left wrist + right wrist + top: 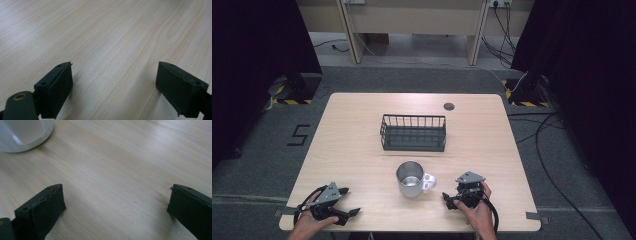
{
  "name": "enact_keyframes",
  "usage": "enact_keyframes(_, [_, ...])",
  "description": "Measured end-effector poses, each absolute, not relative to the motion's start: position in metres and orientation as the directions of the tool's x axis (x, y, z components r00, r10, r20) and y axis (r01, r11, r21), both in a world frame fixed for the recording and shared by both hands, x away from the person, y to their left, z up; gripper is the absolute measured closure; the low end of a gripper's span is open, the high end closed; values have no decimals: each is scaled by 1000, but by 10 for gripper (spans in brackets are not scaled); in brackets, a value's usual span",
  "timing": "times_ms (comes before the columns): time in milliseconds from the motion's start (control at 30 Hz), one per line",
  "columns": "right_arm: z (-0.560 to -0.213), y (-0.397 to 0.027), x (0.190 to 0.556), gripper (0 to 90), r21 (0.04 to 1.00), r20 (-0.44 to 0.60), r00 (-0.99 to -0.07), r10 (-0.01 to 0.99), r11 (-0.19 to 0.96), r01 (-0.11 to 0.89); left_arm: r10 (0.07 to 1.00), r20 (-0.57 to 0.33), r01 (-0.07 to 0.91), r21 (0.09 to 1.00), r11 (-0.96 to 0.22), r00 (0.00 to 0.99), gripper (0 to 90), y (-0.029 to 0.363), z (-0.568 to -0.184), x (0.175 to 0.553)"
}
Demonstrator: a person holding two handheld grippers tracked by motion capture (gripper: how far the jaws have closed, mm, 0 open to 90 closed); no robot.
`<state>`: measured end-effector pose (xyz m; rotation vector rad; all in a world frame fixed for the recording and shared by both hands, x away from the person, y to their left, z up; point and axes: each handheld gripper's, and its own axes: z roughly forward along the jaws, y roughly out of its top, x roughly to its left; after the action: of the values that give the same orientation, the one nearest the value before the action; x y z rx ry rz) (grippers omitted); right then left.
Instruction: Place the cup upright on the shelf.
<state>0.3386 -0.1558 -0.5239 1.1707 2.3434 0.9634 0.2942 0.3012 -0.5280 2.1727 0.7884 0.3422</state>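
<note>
table (362,150) of pale wood grain seen from above, with a person's two hands coming in at the near edge, each holding a black two-jaw gripper. left gripper (348,201) rests low at the near left corner of the table, its jaws standing wide apart with nothing between them; in the left gripper view (115,85) just bare wood lies between the two black pads. right gripper (447,199) sits at the near right, a grey three-cornered plate on top, its jaws pointing left toward a metal mug (411,179); its jaws are also spread wide and hold nothing, and in the right gripper view (116,210) there is bare table between the pads, with the rounded pale base of the mug (23,135) at the far left corner of that picture. the mug stands upright near the middle of the table, a little nearer than centre, shiny silver, its handle turned to the right toward the right gripper; mug and gripper are near each other but apart. farther back, beyond the mug, stands a dark wire basket (413,133), rectangular, with upright bars along its walls. a small round dark grommet (449,106) is set in the table near its far edge. on the grey floor to the left of the table a dark mark reads as the numeral 5 (298,135). no brand or label can be read on the mug or basket.
</note>
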Motion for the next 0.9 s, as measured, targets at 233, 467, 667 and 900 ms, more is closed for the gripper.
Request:
enact_keyframes(233, [-524, -156, 338, 12, 707, -6, -599, 800, 427, 564, 637, -14, 426, 754, -500, 771, 136, 301, -528, 294])
enact_keyframes(467, [-523, -157, 337, 98, 720, -4, -601, 799, 419, 553, 637, -14, 426, 754, -499, 771, 135, 301, -528, 294])
enact_keyframes(667, [-522, -158, 335, 153, 735, 0, -614, 789, 416, 535, 637, -14, 426, 754, -499, 771, 135, 301, -528, 294])
enact_keyframes(900, [-514, -157, 329, 155, 764, 5, -628, 778, 402, 504, 637, -14, 426, 754, -499, 771, 135, 301, -528, 294])
